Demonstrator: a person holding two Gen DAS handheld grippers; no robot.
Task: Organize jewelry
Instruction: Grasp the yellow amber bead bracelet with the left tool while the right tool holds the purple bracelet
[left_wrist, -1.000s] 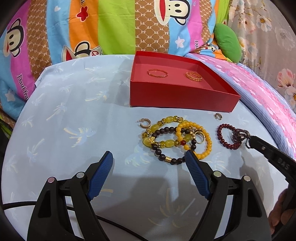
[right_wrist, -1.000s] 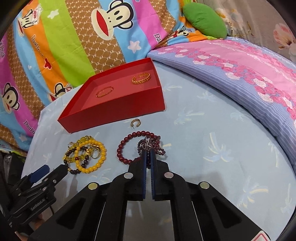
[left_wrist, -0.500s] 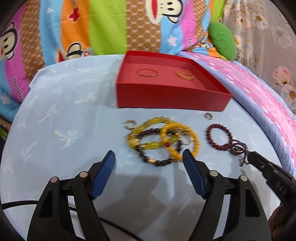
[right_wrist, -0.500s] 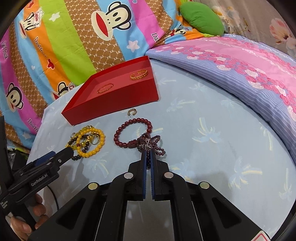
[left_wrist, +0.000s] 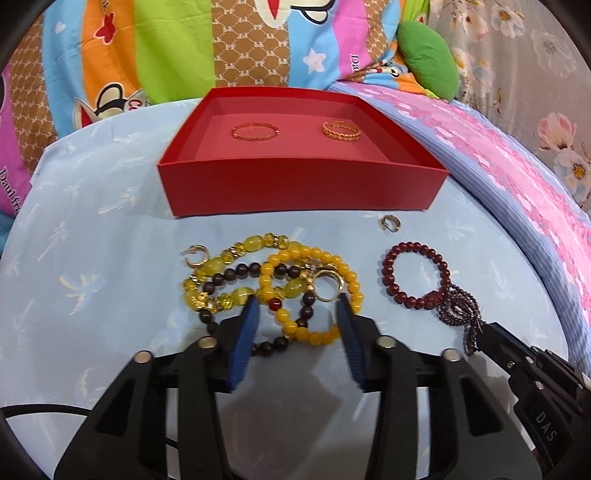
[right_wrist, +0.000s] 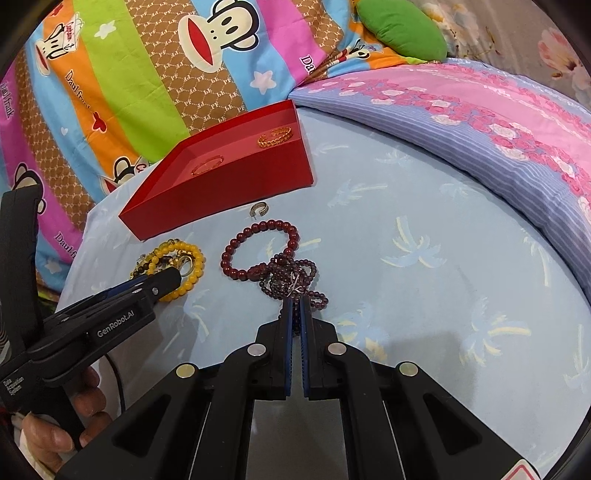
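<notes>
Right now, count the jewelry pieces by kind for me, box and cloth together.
Gold bangles in the red box: 2
Beaded bracelets on the cloth: 5
Small loose hoops or rings: 3
Total: 10

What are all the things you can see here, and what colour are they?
Box: one, red, open, on the blue cloth.
Bangles: two, gold, inside the box.
Bead bracelets: a tangled pile, yellow and dark brown, in front of the box.
Ring: one, gold, on the pile.
Hoop earrings: two, gold, one left of the pile, one near the box's right corner.
Red bracelet: one, dark red, right of the pile.
Purple bead string: one, dark purple, bunched against the red bracelet.
Cushion: one, green, at the back.
Left tongs: just been closing around the pile.
Right tongs: shut on the purple bead string.
</notes>
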